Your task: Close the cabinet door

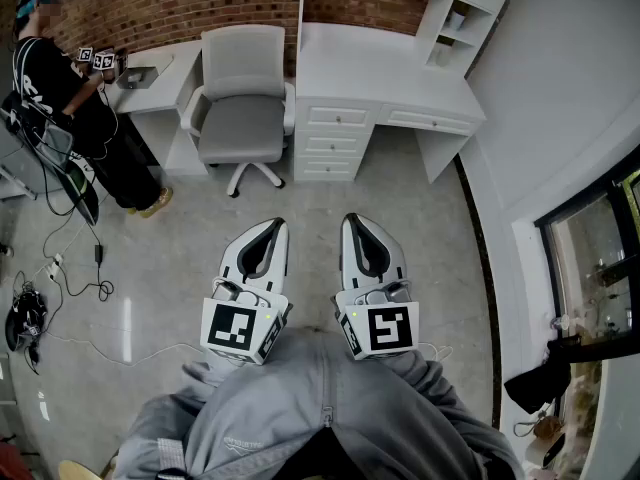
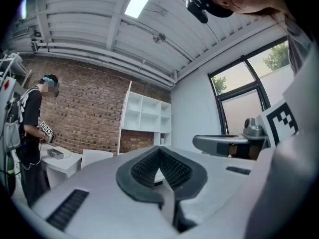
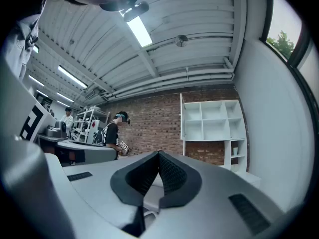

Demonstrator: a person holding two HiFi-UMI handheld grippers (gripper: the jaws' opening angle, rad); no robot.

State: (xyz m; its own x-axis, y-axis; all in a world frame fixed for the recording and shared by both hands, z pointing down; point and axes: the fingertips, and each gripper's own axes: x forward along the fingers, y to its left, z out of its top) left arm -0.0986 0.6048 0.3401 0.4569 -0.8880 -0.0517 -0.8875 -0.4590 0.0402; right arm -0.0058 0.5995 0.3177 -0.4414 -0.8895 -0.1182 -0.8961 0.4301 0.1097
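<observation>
While both grippers hang level at the person's waist, the left gripper (image 1: 273,225) and the right gripper (image 1: 353,219) each have their jaws drawn together with the tips meeting, and each gripper's own view shows nothing between the ribbed pads. What the coming move turns on is where the white shelf cabinet (image 1: 470,8) lies. In the head view it stands up and to the right of both grippers, upright in the corner at the far right end of the white desk (image 1: 400,78), well apart from them across bare floor. That puts the right gripper on the nearer side, so I judge it the likelier one to reach and push a door. The head view gives that layout, along with the grey chair (image 1: 243,98) to the left of the path and another person (image 1: 60,88) at the far left, but it shows the cabinet only steeply from above. The right gripper view faces the cabinet's front, with its open white compartments against the brick wall (image 3: 149,126). The left gripper view shows the same compartments further off to one side, plus the window. In none of the three can I clearly pick out the cabinet door or tell which way it swings.
</observation>
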